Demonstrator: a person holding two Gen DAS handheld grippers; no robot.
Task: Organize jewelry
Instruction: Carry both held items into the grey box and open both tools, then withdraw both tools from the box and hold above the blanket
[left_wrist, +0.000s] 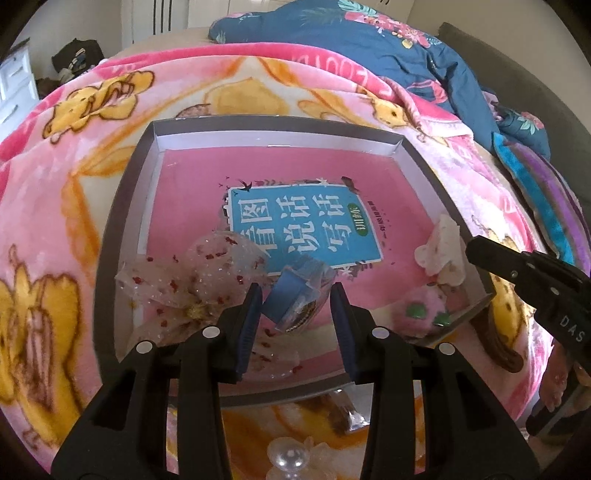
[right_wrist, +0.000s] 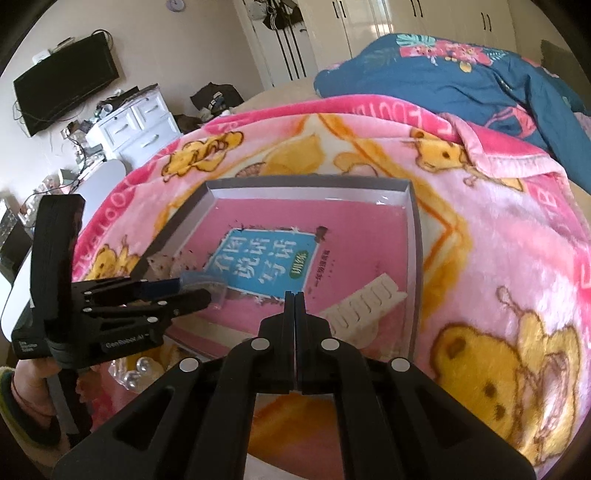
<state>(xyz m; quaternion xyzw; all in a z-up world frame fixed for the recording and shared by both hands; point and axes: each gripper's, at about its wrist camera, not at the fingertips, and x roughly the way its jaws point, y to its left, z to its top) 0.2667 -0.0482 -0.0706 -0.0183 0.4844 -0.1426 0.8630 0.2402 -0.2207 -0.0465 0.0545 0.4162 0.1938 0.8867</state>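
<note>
Left gripper (left_wrist: 295, 299) clamped on small clear box (left_wrist: 295, 301) with blue insert, carried low over tray's near edge, likely for set-down. Tray (left_wrist: 122, 206) on bed blanket (left_wrist: 55, 177) collects pieces. White comb clip (right_wrist: 364, 304) near tray's right edge. Right gripper (right_wrist: 294, 295) pressed together, empty, hovering over near edge.

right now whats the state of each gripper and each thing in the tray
left gripper: shut on the clear blue packet
clear blue packet: tilted, between the pads
right gripper: shut, empty
grey tray: open, on the blanket
pink book: flat in the tray
white comb clip: lying on the book
</note>
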